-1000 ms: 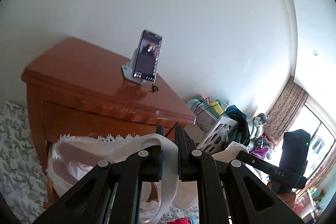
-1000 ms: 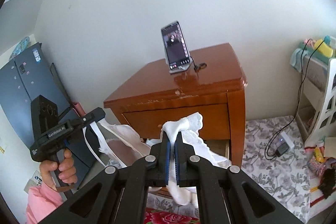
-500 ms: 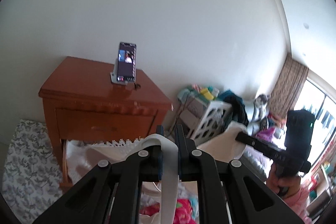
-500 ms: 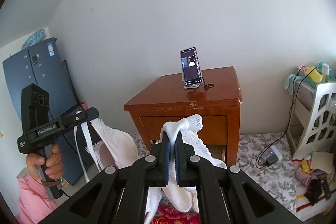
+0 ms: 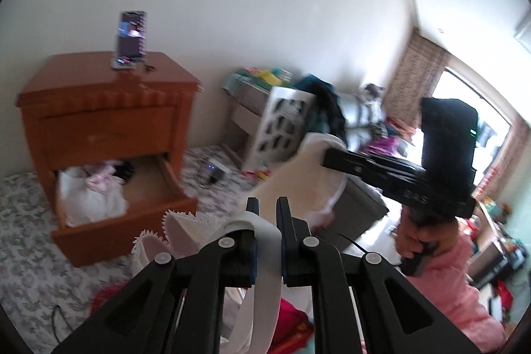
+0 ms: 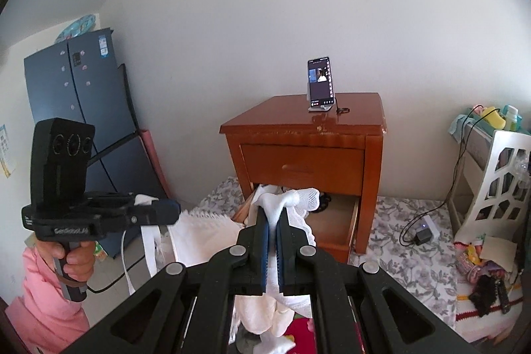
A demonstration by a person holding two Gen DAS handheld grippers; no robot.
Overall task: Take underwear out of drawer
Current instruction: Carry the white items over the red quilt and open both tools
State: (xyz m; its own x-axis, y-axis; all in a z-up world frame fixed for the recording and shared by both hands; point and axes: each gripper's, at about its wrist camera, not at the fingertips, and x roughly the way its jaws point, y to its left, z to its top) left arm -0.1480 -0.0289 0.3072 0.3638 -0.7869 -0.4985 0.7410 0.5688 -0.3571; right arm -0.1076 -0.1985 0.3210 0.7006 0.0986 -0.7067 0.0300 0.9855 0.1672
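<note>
White lacy underwear (image 6: 202,231) hangs in the air, stretched between my two grippers. My right gripper (image 6: 273,216) is shut on a bunched fold of it. My left gripper (image 5: 267,204) is shut on its white strap (image 5: 262,241). The right wrist view shows the left gripper (image 6: 166,213) at the left, held by a hand. In the left wrist view the right gripper (image 5: 327,156) pinches cream fabric (image 5: 298,184). Behind, the nightstand's lower drawer (image 5: 126,218) (image 6: 335,231) stands open, with white and pink clothes (image 5: 89,191) inside.
A phone (image 6: 320,82) on a stand sits on the wooden nightstand (image 6: 358,108). A dark blue fridge (image 6: 76,108) stands left, a white cut-out rack (image 6: 497,188) right. A charger and cable (image 6: 423,234) lie on the floral rug (image 6: 408,257). Clothes pile up by the window (image 5: 381,135).
Both grippers have drawn back from the nightstand with the underwear held between them. The left view has swung right and is blurred, and the open lower drawer now shows.
</note>
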